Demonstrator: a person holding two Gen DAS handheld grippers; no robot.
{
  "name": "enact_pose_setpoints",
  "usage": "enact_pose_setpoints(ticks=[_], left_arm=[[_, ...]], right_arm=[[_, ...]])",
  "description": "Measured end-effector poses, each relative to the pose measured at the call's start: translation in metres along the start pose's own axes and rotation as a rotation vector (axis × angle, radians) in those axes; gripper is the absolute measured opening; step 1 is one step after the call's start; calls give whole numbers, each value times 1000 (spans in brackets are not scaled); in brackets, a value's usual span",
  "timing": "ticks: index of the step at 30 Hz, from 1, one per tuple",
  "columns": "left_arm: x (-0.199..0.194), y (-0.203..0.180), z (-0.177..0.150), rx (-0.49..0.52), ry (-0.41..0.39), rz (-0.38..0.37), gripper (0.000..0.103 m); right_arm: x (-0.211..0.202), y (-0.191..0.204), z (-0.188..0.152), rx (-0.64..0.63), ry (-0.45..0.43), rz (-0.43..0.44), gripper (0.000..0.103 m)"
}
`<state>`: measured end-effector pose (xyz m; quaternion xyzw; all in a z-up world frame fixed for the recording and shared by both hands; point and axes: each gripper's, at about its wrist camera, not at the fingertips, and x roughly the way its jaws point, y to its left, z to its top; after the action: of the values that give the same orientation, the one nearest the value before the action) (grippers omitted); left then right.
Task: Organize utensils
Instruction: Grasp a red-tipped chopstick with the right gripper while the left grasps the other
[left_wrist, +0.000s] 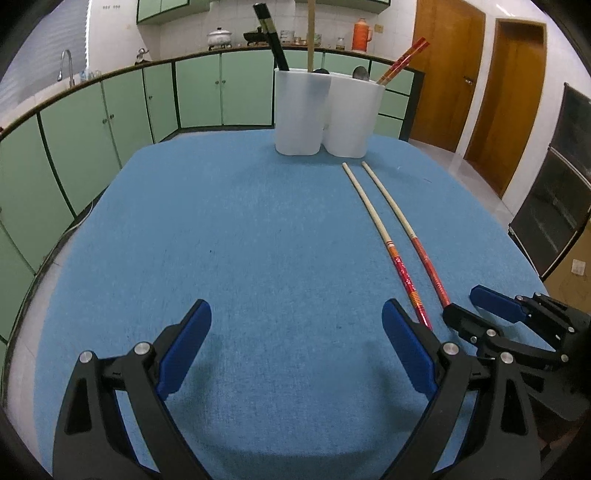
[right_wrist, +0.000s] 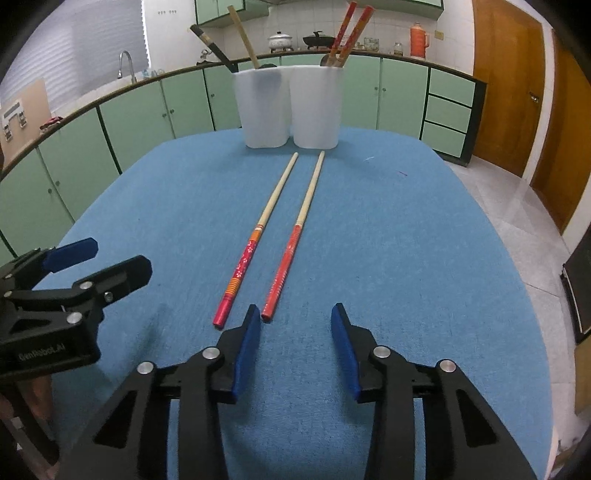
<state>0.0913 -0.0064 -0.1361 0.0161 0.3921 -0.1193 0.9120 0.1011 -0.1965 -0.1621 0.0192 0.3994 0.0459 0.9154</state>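
Two red-handled chopsticks lie side by side on the blue cloth, tips toward the holders: the left chopstick and the right chopstick. Two white holders stand at the far edge; the left holder holds black and wooden utensils, the right holder holds red chopsticks. My left gripper is open and empty, left of the chopsticks. My right gripper is open and empty, just behind the right chopstick's red end.
The blue cloth covers the table. Green cabinets run along the back and left. Wooden doors and tiled floor are to the right. The right gripper shows in the left wrist view; the left gripper shows in the right wrist view.
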Motion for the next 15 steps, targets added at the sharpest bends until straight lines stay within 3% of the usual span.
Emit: enact_pose_setpoints(ticks=[9,13,15], left_arm=[[12,-2,4,-7,38,-6,91],[16,-4,5,1,51,-10,91],[15,-4,5,5,47,-15,91]], right_arm=[[7,3,6,-5,21,-17,31],[8,3,8,-6,26,-19,10],[8,-1,8,19,30,-6,8]])
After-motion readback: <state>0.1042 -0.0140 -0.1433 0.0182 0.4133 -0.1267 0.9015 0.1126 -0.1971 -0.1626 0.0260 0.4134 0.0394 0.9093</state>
